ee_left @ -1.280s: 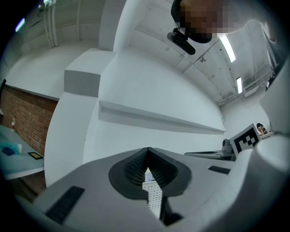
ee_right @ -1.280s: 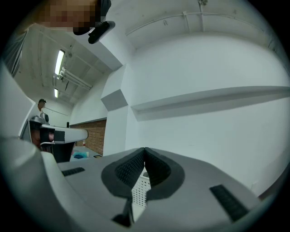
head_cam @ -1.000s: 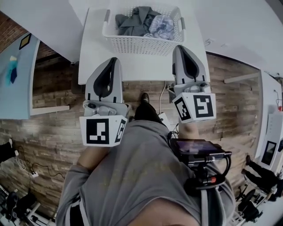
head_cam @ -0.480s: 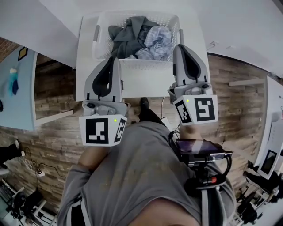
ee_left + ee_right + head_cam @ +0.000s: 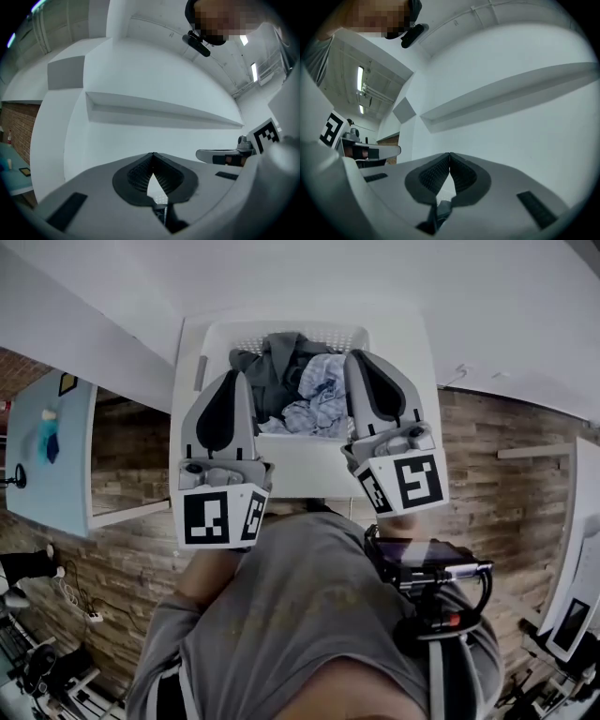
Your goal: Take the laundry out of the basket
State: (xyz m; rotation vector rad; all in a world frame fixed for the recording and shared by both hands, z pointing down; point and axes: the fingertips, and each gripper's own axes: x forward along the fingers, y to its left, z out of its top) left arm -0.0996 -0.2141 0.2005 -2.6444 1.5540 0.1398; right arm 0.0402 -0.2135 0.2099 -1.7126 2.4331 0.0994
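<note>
**Left gripper and right gripper shut and empty, with the laundry between and below them**

Each gripper's own view shows its ribbed pads meeting at the tip with nothing caught between them. So neither has hold of any cloth.

In the head view both grippers reach out over the white basket, which sits on the white table straight ahead of the person. The basket's long side runs left to right. The laundry is heaped in its middle, between the two grippers. A dark grey garment is just beside the left tip. A pale patterned cloth is just beside the right tip, on its inner side.

The right gripper reaches slightly deeper across the basket and looks the nearer to loose cloth, though the margin is small.

Both gripper views show only the bare wall and a shelf, and none of the basket. That suggests the jaws point about level and out over the heap, not down at it.

The coming move likely turns on that: tip a gripper downward and inward, part its jaws, then close on a fold. How far the tips stand above the cloth cannot be told.
</note>
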